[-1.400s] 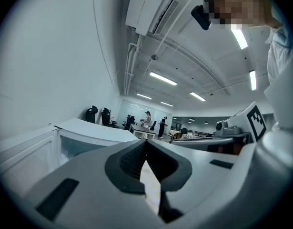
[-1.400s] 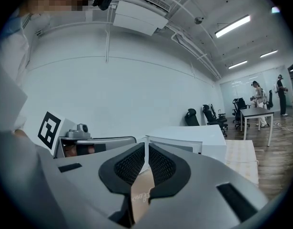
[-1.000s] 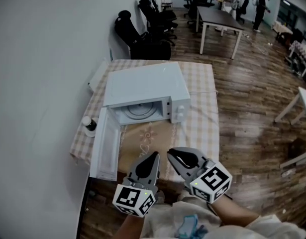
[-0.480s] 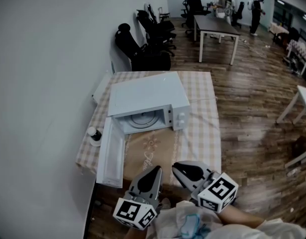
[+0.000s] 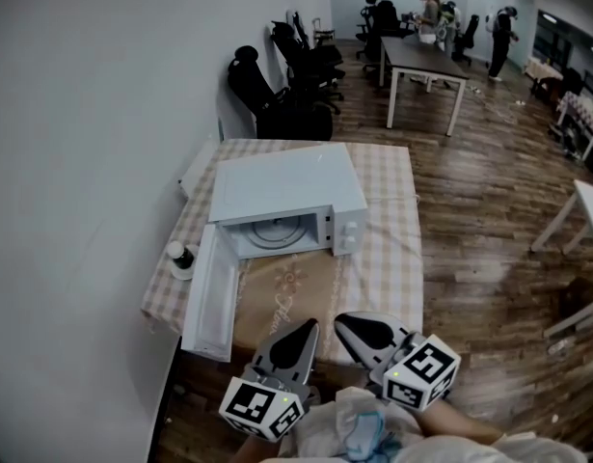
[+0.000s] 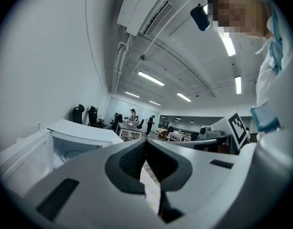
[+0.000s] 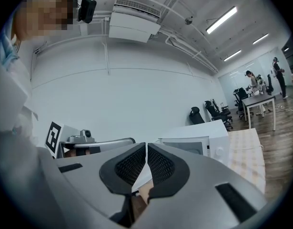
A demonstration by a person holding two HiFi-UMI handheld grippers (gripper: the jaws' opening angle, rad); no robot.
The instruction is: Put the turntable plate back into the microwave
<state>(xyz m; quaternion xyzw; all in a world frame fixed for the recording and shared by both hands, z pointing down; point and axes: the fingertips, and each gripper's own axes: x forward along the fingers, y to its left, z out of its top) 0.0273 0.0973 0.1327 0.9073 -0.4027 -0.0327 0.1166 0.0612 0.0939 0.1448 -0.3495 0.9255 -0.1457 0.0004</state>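
On the table [image 5: 390, 258], microwave [image 5: 286, 181] holds turntable plate [image 5: 274, 231]; left gripper [image 5: 307, 327] closed empty, right gripper [image 5: 342, 320] just closing, empty.

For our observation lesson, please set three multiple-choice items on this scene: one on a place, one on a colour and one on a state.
1. Where is the round plate relative to the microwave?
A. on top of it
B. inside it
C. underneath it

2. What colour is the microwave?
A. black
B. red
C. white

3. How is the microwave's door?
A. swung open
B. shut
C. taken off

Answers:
1 B, the plate lies in the open cavity.
2 C, the casing is white all over.
3 A, the door stands swung out on its hinge, towards the left in the head view.
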